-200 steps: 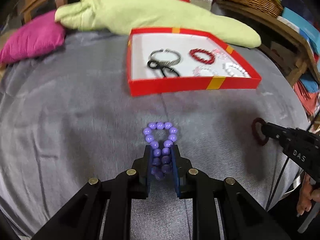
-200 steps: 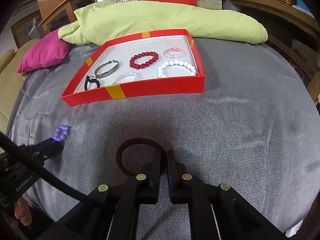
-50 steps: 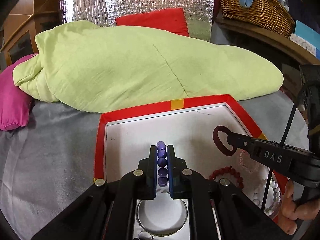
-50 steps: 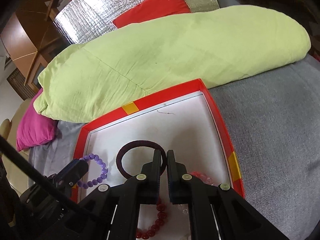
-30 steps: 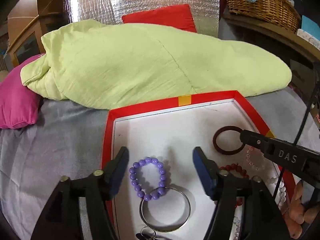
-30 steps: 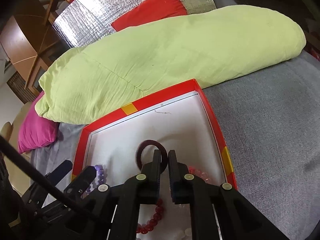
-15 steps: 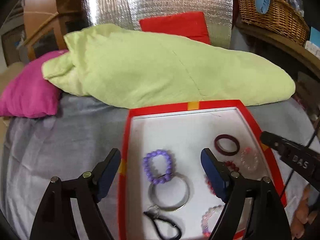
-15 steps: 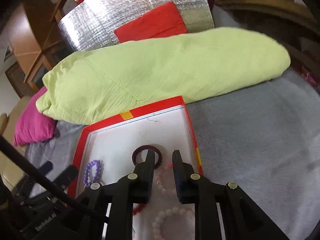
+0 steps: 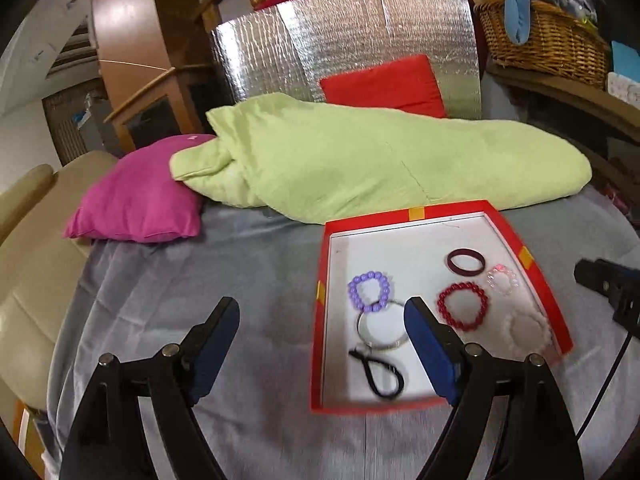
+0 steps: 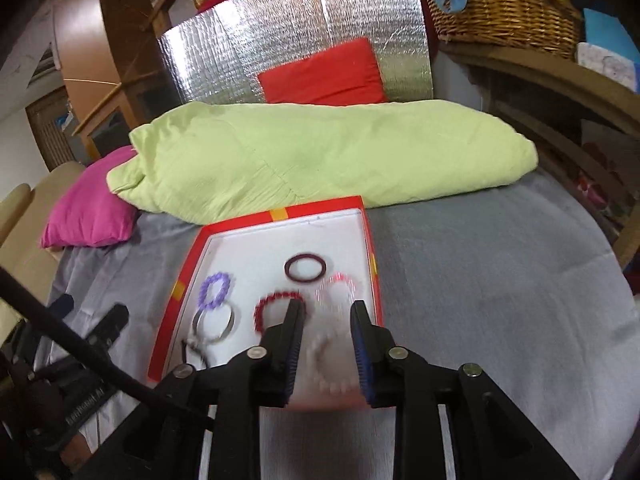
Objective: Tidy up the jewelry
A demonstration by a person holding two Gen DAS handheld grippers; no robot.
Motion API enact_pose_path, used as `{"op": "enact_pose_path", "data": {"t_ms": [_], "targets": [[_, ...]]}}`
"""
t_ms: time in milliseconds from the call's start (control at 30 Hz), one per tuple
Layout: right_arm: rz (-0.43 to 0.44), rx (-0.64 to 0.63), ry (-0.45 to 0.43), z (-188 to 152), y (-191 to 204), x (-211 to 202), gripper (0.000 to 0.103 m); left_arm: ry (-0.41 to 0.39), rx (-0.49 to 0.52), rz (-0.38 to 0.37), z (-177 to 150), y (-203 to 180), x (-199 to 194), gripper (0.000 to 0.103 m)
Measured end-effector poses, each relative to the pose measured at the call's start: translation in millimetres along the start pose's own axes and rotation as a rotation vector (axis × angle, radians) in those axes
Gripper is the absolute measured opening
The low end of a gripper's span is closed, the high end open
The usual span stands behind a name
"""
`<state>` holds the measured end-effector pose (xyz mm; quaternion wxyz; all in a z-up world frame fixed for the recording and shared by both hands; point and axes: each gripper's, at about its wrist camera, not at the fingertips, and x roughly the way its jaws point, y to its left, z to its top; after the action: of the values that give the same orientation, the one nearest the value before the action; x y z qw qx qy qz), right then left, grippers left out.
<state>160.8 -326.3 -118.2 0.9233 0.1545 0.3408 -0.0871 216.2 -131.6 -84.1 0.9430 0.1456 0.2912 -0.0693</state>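
Left wrist view: the left tool (image 9: 320, 322) hangs with its jaws spread wide and nothing between them, above the grey bed cover (image 9: 224, 276) just left of the red box (image 9: 320, 344). All visible jewelry lies inside the box: purple bead bracelet (image 9: 369, 292) touching the silver bangle (image 9: 380, 330), black hair tie (image 9: 378, 372) at the near end, dark maroon ring (image 9: 466, 262), red bead bracelet (image 9: 462, 306), pink bead bracelet (image 9: 501, 279) and white bead bracelet (image 9: 526, 330) along the right wall. The tip of the right tool shows at the right edge, clear of the box. Risk noted: the left tool's right finger sits over the bangle and low near the box wall; a careless sideways sweep could clip the wall and slide or tip the light box on the soft cover, spilling the pieces. Right wrist view: the right tool (image 10: 324, 326) is parted, holding nothing, poised over the near end of the box above the white bracelet. This region is motion-blurred, so whether the finger pads clear the beads cannot be judged with certainty. Risk noted: a low tool here could snag the white or red bracelet and drag it out over the rim. The purple bracelet overlapping the bangle may also tangle if either is lifted. No jewelry is seen on the cover; the sorting looks close to complete.
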Motion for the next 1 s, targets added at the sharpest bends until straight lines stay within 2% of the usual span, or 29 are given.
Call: {"op": "enact_pose_path", "data": {"t_ms": [200,300,367,533,733,1000], "targets": [[-0.017,-0.071,0.002,-54,10,-46,0.033,-0.016,-0.006,0.009,-42,12,-46,0.086],[-0.049,-0.119,-0.002,-84,16,-66,0.049,0.015,-0.037,-0.026,-60,23,-59,0.086],[-0.052,-0.139,-0.015,-99,20,-77,0.051,0.019,-0.058,-0.034,-67,30,-65,0.086],[-0.064,-0.195,-0.033,-105,35,-77,0.051,0.004,-0.086,-0.001,-69,38,-62,0.086],[-0.073,-0.186,-0.015,-105,43,-64,0.051,0.024,-0.081,0.017,-71,40,-49,0.086],[-0.094,-0.199,-0.036,-104,46,-65,0.051,0.024,-0.091,0.016,-70,43,-46,0.086]]}}
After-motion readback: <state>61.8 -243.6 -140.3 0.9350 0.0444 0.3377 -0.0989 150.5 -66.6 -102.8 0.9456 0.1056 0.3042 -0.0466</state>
